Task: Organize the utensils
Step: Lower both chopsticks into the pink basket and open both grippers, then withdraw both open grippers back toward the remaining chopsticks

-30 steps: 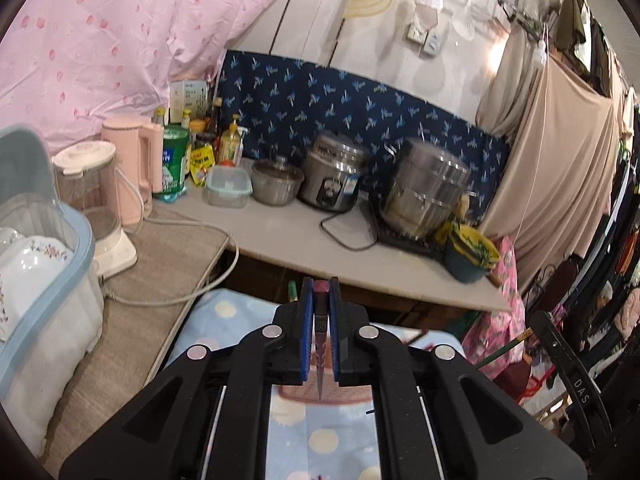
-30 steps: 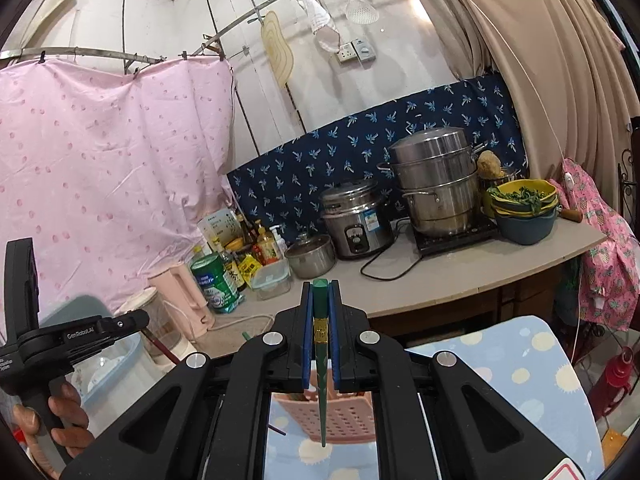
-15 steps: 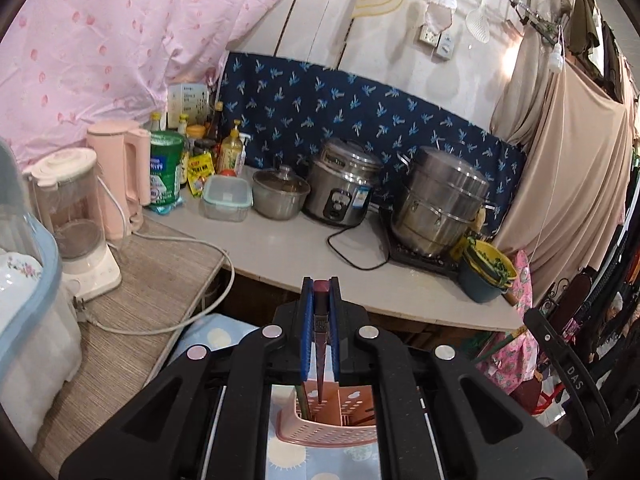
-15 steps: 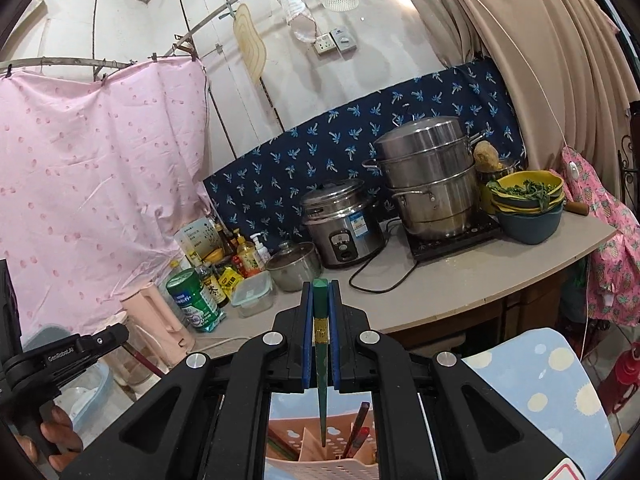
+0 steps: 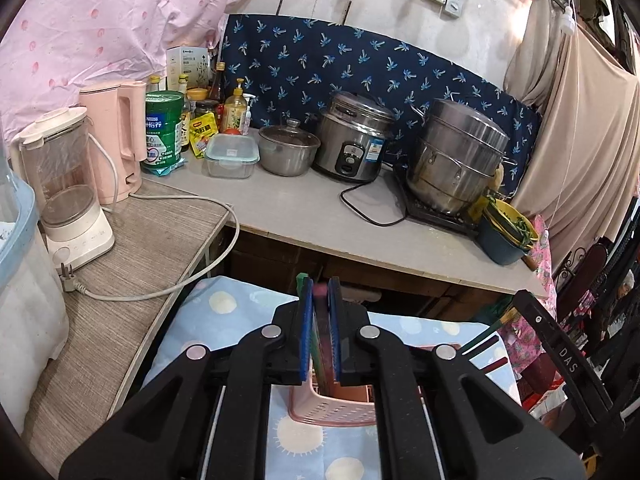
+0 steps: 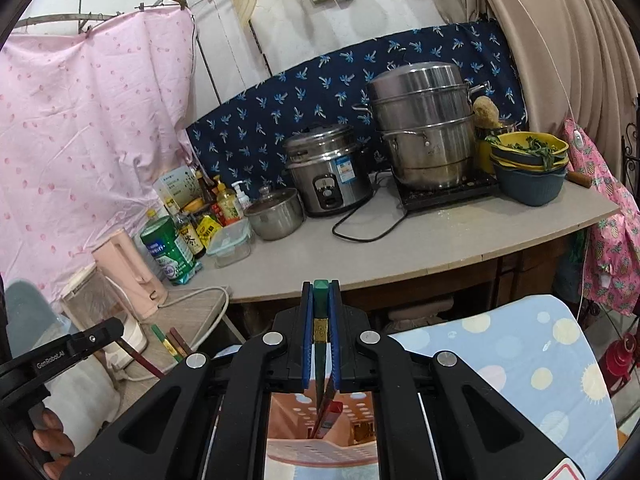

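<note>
My left gripper [image 5: 320, 294] is shut on a dark red chopstick [image 5: 321, 320] with a pink tip, and a green one [image 5: 301, 280] shows just behind the left pad. Their lower ends point down at the pink perforated basket [image 5: 332, 406] on the dotted blue cloth [image 5: 224, 312]. My right gripper [image 6: 320, 286] is shut on a green chopstick [image 6: 320, 316] with a gold band, its tip hanging over the same pink basket [image 6: 316, 446]. Red chopsticks [image 6: 331, 414] stand inside the basket. In the right wrist view the left gripper [image 6: 114, 327] holds green and dark red chopsticks [image 6: 170, 344].
A grey counter [image 5: 304, 208] behind carries a rice cooker [image 5: 352, 140], a steamer pot [image 5: 456, 160], a small lidded pot [image 5: 288, 152], bottles and a pink kettle [image 5: 116, 136]. A blender [image 5: 68, 184] and loose cord [image 5: 180, 280] lie on the left table. A hand [image 6: 48, 442] grips the left tool.
Both grippers have sunk and moved forward toward the counter. The pink basket has come in under their fingers, and the held chopsticks now hang over it.
</note>
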`<state>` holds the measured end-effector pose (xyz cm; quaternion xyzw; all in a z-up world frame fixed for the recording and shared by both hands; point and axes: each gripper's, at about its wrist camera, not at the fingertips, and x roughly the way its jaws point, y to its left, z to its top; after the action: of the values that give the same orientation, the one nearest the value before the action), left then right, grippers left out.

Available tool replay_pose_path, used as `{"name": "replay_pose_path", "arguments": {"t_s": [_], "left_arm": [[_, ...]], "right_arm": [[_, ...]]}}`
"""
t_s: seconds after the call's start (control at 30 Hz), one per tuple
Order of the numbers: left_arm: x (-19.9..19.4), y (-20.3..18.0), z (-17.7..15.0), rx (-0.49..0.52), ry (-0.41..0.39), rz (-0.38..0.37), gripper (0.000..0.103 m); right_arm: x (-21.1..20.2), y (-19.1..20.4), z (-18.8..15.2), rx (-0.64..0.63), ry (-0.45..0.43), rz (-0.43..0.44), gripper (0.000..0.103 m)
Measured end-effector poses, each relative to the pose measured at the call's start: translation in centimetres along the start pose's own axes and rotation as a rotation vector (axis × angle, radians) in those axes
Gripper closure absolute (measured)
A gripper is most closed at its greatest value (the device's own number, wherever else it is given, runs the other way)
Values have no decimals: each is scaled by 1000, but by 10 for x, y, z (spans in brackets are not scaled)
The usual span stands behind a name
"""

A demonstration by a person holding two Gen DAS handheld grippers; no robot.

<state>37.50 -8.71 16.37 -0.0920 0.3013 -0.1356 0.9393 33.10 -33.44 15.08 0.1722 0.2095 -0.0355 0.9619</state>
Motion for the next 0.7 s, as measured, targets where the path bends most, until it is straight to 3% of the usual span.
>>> {"name": "replay_pose_path", "arguments": {"t_s": [0.07,0.17,0.2,0.43,0.7], "left_arm": [[-1,0,-3,10,-1,1,90],[-3,1,-7,11,-6,16,70],[-5,2,-8,10,-9,21,69],[-17,3,-18,25,2,41,68],[-38,-4,-45,81,11,73,68]], "right_arm": [[-2,-1,-2,1,-3,2,93],[-8,-3,-4,2,-7,0,89],[-10,-4,-4,6,-7,2,87],[-33,-5,-9,3,-7,27,81],[-61,-2,-36,-19,20,46,77]]}}
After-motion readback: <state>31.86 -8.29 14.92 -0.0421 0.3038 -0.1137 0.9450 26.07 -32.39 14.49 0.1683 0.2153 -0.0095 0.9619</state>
